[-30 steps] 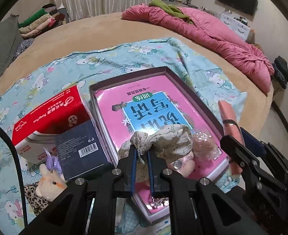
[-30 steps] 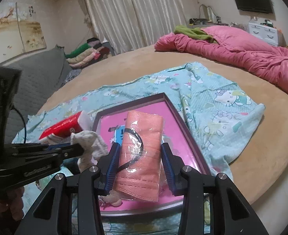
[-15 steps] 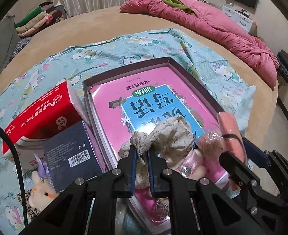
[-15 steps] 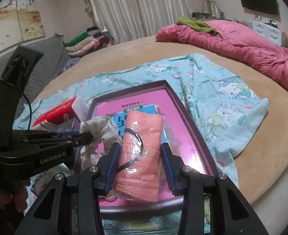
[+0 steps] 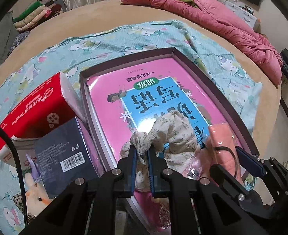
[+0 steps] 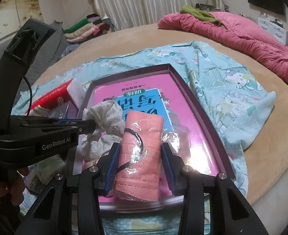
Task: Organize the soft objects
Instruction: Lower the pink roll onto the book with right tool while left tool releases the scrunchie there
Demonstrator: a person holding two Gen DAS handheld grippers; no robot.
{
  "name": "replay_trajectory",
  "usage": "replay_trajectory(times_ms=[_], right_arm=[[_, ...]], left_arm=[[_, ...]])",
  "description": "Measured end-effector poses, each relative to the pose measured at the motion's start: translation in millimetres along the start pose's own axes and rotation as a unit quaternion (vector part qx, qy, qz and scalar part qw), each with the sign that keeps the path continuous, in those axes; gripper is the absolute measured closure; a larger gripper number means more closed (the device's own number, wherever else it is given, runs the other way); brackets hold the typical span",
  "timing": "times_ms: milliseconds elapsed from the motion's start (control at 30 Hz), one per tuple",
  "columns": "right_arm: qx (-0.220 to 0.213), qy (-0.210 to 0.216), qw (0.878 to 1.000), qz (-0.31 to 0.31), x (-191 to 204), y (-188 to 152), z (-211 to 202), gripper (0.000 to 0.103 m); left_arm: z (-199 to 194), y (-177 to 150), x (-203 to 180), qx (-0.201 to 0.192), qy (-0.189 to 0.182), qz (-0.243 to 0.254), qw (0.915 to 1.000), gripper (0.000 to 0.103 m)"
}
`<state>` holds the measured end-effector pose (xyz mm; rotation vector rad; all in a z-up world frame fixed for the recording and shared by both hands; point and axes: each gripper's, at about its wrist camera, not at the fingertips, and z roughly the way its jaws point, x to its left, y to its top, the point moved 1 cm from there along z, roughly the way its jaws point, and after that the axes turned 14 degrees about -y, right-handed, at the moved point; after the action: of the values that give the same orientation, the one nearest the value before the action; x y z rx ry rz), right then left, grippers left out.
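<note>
My left gripper (image 5: 142,152) is shut on a cream floral cloth pouch (image 5: 173,137) and holds it over the near end of a purple-rimmed tray (image 5: 212,78) that holds a pink book (image 5: 144,90). The pouch (image 6: 104,117) and the left gripper (image 6: 89,125) also show in the right wrist view. My right gripper (image 6: 138,152) is shut on a salmon pack of face masks in clear wrap (image 6: 142,148), just right of the pouch over the tray's near end. The pack also shows in the left wrist view (image 5: 222,143).
A red tissue box (image 5: 32,109) and a dark blue box (image 5: 65,156) stand left of the tray on a Hello Kitty sheet (image 5: 124,39). A plush toy (image 5: 36,193) lies near left. A pink quilt (image 5: 222,19) lies far right; folded clothes (image 5: 36,13) far left.
Both grippers have moved forward over the tray with their loads, and the mask pack has come closer beside the pouch. Both stay shut.
</note>
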<state>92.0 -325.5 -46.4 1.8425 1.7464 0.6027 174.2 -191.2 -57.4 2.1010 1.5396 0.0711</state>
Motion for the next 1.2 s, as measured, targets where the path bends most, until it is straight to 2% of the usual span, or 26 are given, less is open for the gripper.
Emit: replay_trajectory(times_ms=[200,767,933,1200], right_arm=[[0.009,-0.014,1.0,-0.016,6,-2,7,0.059],[0.015,-0.018,1.0,0.003,-2,-1,11,0.058],[0.013,-0.017,1.0,0.01,-4,0,11,0.057],[0.009,-0.016,0.999,0.036,-14,0,7,0.047]], left_arm=[[2,-2,0,0.001,-0.006,0.0,1.0,0.092],[0,-4,1,0.001,-0.018,-0.007,0.9998,0.091],[-2,-4,1,0.001,-0.027,-0.013,0.9996,0.083],[-5,-7,-1,0.0,-0.034,-0.011,0.9994,0.075]])
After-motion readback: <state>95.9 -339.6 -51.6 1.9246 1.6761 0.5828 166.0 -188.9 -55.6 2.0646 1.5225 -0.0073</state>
